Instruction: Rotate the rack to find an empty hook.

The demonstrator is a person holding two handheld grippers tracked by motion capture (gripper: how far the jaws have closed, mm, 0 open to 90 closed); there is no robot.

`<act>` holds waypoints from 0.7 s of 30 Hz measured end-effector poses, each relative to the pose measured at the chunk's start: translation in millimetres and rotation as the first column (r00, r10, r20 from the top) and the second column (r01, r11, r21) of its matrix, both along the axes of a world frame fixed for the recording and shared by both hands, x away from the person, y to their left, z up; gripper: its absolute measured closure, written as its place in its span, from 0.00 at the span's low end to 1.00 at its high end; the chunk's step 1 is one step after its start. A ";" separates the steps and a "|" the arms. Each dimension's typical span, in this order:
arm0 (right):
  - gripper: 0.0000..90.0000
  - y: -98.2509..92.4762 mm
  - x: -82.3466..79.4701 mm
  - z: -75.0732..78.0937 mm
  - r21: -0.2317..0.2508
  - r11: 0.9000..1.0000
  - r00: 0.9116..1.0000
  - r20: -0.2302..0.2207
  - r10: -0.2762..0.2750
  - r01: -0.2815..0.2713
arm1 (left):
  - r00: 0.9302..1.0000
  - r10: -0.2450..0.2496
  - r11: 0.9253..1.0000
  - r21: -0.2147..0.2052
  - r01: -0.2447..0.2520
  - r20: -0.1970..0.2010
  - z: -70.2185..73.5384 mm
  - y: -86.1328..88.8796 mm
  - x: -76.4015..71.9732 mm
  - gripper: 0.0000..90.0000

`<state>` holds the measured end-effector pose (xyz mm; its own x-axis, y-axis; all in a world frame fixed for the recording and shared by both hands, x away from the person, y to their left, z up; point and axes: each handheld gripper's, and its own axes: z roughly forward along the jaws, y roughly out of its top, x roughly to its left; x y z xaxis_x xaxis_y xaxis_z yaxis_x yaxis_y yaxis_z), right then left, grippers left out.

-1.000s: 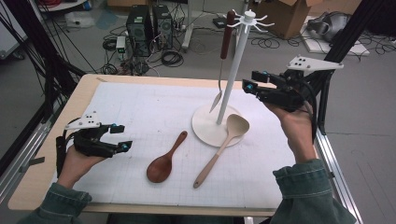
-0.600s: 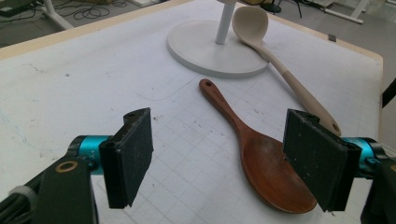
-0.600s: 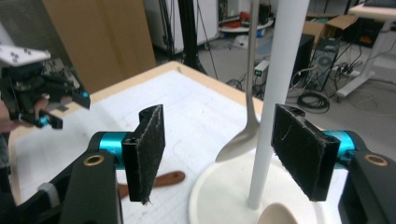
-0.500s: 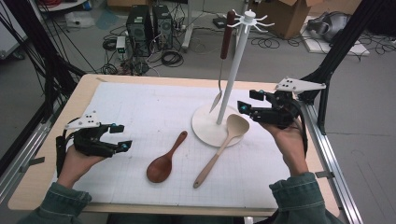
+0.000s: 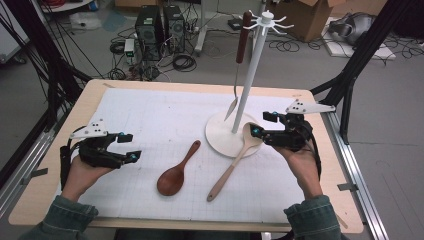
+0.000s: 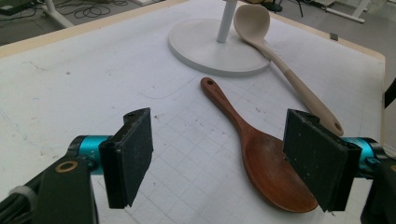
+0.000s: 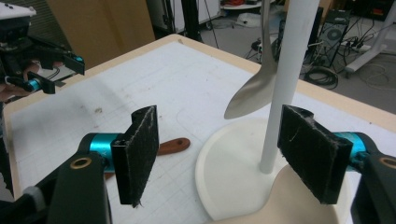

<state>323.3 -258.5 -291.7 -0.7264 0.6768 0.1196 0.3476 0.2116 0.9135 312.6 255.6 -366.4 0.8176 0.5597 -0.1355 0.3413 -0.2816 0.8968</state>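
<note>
white grid mat on a wooden table, cluttered floor behind

high view: a pale wooden table (image 5: 320,210) carries a white mat (image 5: 165,120) printed with a faint grid. on the mat stands a white rack (image 5: 252,75) with a round base and hooks at the top; a brown-handled metal utensil (image 5: 240,60) hangs from 1 hook. a light wooden ladle (image 5: 235,160) lies with its bowl on the edge of the base and its handle running toward the person. a dark wooden spoon (image 5: 177,170) lies on the mat just left of it, apart from it. the right hand-held gripper (image 5: 261,124) sits low by the ladle's bowl, jaws apart and just opened wider, nothing clamped. the left hand-held gripper (image 5: 129,146) rests at the mat's left side, jaws apart. beyond the table the grey floor holds black cables, computer boxes (image 5: 160,27), a cardboard box (image 5: 312,17) and black frame legs.

left gripper view: the 2 black pads stand wide with bare mat between them; the dark wooden spoon (image 6: 261,154) lies ahead to the right, the light wooden ladle (image 6: 280,70) and the rack's base beyond.

right gripper view: the pads are apart; the rack's pole (image 7: 289,84) rises between them, the ladle's bowl (image 7: 299,200) is below, touching neither. the metal utensil's blade (image 7: 254,93) hangs by the pole. the left hand-held gripper (image 7: 56,72) shows far off.
</note>
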 end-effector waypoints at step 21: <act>0.30 1.4 -2.7 -42.2 -0.015 1.000 0.998 -0.065 -0.018 0.017 | 1.000 0.006 1.000 0.008 -0.006 -0.014 -4.7 0.2 2.0 0.26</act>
<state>320.5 -257.1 -333.9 -0.7053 0.6914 0.1565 0.4104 0.2182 0.8854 314.6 255.8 -371.2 0.8123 0.5656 -0.1424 0.3555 -0.2865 0.8897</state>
